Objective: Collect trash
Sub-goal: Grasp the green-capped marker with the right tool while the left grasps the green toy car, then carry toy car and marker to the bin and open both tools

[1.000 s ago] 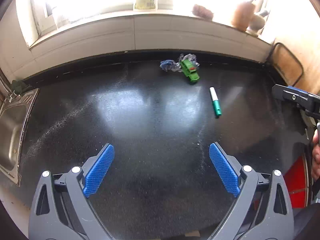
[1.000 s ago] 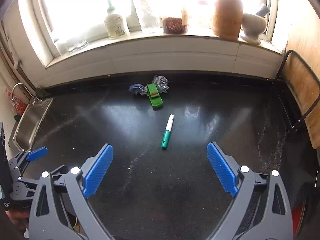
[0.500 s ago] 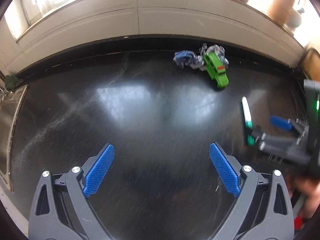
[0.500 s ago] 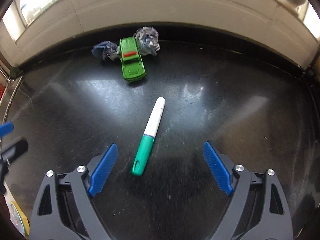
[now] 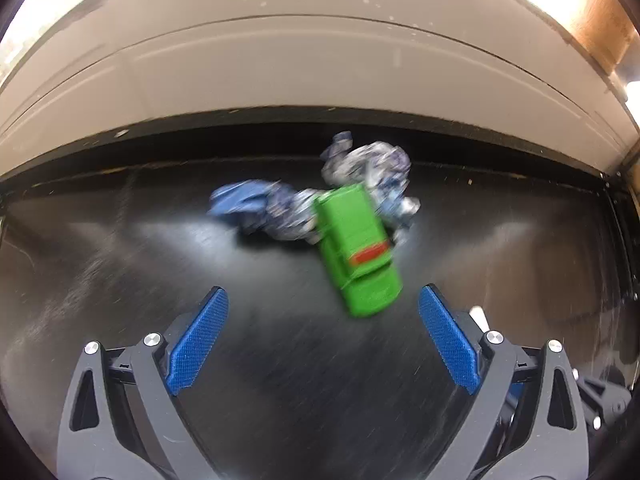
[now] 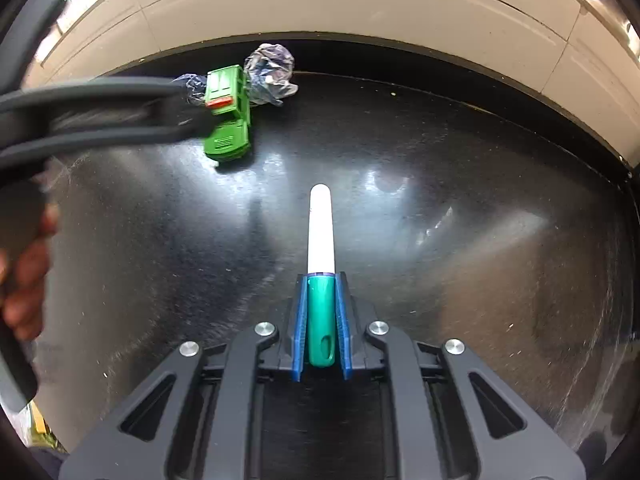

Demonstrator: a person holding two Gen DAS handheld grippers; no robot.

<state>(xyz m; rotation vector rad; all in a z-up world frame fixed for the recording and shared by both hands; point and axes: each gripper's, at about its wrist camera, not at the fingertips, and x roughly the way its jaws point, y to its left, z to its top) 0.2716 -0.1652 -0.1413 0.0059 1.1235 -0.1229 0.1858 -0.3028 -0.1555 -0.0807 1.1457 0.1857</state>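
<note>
Right gripper (image 6: 321,316) just closed on the marker (image 6: 320,240), blue pads clamping its green cap, white barrel sticking out forward over the black counter (image 6: 460,208). Left gripper (image 5: 320,344) spread wide, nothing between the pads, hovering just short of the green toy truck (image 5: 356,248). Crumpled wrappers (image 5: 276,208) touching the truck's far end, near the counter's back edge. Left-wrist view motion-blurred.

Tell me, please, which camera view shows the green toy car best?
The right wrist view shows the green toy car more sharply: its grille and red patch are clear, though the left gripper's frame covers one side. In the left wrist view the car is larger and uncovered, lying against crumpled wrappers, but blurred.
</note>
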